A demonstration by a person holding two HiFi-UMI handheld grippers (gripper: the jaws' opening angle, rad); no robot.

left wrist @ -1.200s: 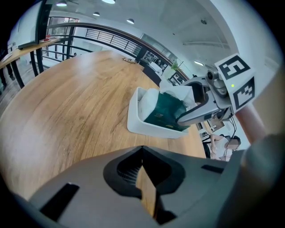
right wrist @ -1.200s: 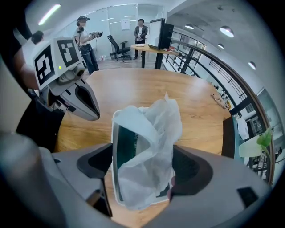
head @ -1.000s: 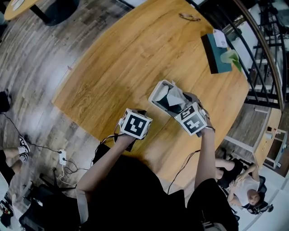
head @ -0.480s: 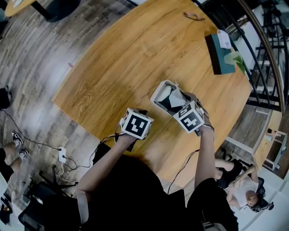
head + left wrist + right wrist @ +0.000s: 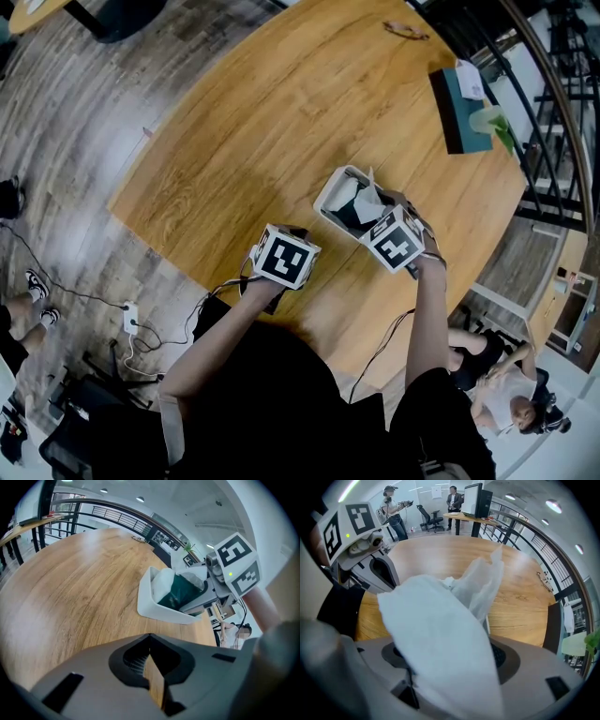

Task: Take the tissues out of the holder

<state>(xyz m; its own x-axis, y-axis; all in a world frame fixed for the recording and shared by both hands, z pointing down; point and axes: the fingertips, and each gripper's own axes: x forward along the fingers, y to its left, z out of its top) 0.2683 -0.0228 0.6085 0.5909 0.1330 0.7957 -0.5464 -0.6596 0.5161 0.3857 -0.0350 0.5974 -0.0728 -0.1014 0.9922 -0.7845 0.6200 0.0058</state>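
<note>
A white holder (image 5: 327, 193) stands on the wooden table (image 5: 262, 122), with a dark green pack (image 5: 180, 592) and white tissue inside. My right gripper (image 5: 379, 218) sits at the holder's near right end, shut on a white tissue (image 5: 440, 634) that drapes over its jaws and hides them. The tissue's tip (image 5: 367, 190) sticks up out of the holder. My left gripper (image 5: 151, 666) hangs shut and holds nothing, just left of the holder and short of it, near the table's front edge. Its marker cube (image 5: 284, 255) shows in the head view.
A teal tissue box (image 5: 455, 112) with a white tissue lies at the far right of the table, by a black railing (image 5: 548, 141). Glasses (image 5: 403, 30) rest at the far edge. A person (image 5: 506, 375) sits below right. A power strip (image 5: 129, 323) lies on the floor.
My right gripper has shifted slightly up and back with the tissue, which now stands a little higher out of the holder. The left gripper has stayed put.
</note>
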